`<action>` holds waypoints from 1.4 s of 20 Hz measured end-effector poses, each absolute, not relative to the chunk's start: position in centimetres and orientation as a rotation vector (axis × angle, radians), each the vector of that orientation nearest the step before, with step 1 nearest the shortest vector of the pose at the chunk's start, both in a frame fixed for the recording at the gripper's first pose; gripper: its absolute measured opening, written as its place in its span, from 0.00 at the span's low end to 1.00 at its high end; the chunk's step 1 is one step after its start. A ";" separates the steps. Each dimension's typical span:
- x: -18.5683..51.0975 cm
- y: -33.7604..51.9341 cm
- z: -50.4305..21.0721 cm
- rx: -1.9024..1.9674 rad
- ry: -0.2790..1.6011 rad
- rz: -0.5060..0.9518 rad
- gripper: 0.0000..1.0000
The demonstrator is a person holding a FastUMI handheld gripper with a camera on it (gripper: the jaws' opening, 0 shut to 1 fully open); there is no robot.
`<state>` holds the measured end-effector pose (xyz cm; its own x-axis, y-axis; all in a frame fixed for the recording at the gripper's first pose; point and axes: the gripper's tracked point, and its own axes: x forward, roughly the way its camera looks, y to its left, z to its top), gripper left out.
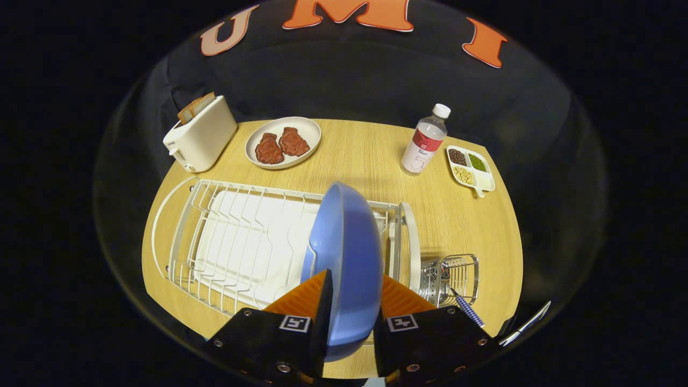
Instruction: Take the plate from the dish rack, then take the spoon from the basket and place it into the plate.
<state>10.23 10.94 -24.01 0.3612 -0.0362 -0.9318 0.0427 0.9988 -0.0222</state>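
A blue plate (pixel 346 252) stands on edge between my fingers, lifted above the right end of the white wire dish rack (pixel 236 242). My gripper (pixel 352 293) is shut on the plate's lower rim, one finger on each face. To the right of the rack stands a small metal wire basket (pixel 451 277). A spoon with a blue checked handle (pixel 466 310) leans out of the basket toward me. The plate hides part of the rack's right end.
On the round wooden table (pixel 376 156), beyond the rack, sit a white toaster (pixel 201 137) with bread, a white dish with two meat pieces (pixel 283 142), a water bottle (pixel 425 142) and a divided tray of beans (pixel 470 167). A metal utensil (pixel 529 321) lies near the right edge.
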 end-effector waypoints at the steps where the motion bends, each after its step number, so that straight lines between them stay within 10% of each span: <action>1: 10.6 10.4 -23.7 -0.011 1.181 -0.071 0.35; 28: -3.6 9.1 -18.2 0.130 0.971 0.098 0.27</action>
<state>-3.59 9.12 -18.23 0.5611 0.1414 -0.8156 -0.0250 0.9877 0.1541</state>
